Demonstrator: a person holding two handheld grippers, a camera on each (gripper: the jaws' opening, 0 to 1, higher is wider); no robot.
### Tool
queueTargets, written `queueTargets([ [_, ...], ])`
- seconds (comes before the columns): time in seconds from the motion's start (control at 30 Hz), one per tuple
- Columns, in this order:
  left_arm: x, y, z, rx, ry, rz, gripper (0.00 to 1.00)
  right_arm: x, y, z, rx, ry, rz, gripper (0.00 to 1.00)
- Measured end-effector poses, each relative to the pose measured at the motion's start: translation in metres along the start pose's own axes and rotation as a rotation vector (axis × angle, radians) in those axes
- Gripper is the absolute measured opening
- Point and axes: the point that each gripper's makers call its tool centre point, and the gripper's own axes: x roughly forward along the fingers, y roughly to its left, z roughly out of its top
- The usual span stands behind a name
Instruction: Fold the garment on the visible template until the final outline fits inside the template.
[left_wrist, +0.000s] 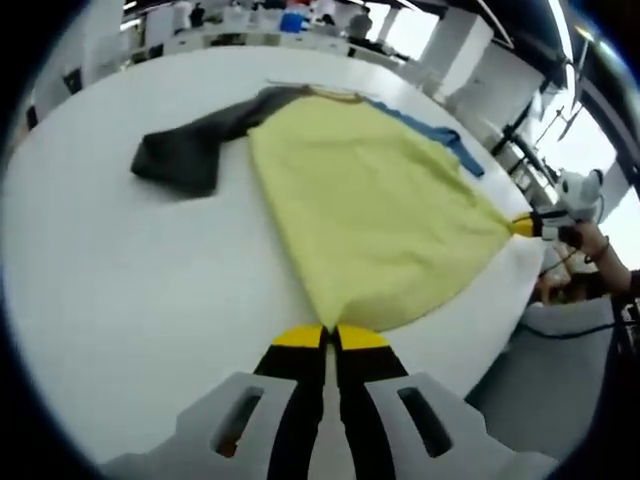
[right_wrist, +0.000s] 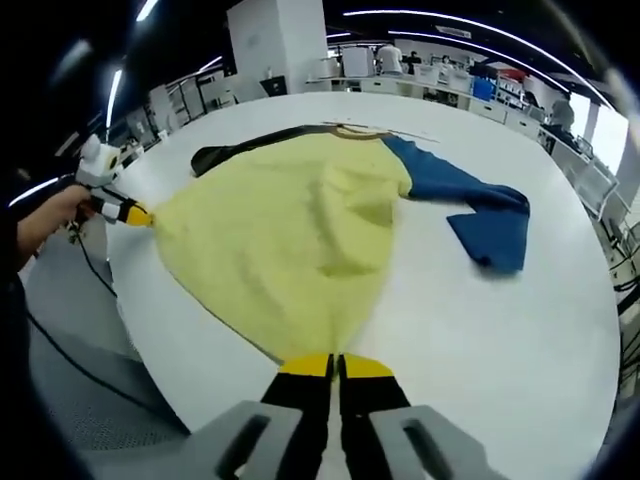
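A shirt with a yellow body (left_wrist: 370, 200), a dark grey sleeve (left_wrist: 190, 155) and a blue sleeve (right_wrist: 480, 215) lies spread on the white table (left_wrist: 130, 300), collar at the far side. My left gripper (left_wrist: 330, 335) is shut on one hem corner of the shirt. The right gripper (right_wrist: 335, 362) is shut on the other hem corner. The hem is stretched taut between them near the table's front edge. Each gripper also appears in the other's view, the right gripper (left_wrist: 540, 225) and the left gripper (right_wrist: 125, 212), each held by a hand. I can make out no template outline.
The table's edge (right_wrist: 150, 330) runs just under the hem, with grey floor (right_wrist: 70, 340) and a black cable below it. Desks, pillars and people stand far behind the table.
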Motion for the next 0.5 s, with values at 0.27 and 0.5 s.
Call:
queueTargets([
  [0.27, -0.001, -0.007, -0.013, -0.028, 0.038, -0.011, 0.00, -0.003, 0.002, -0.015, 0.022, 0.020, -0.006, 0.00],
  [0.5, -0.001, -0.004, -0.014, -0.077, 0.046, -0.030, 0.00, -0.006, 0.003, -0.018, 0.039, 0.020, -0.008, 0.00],
])
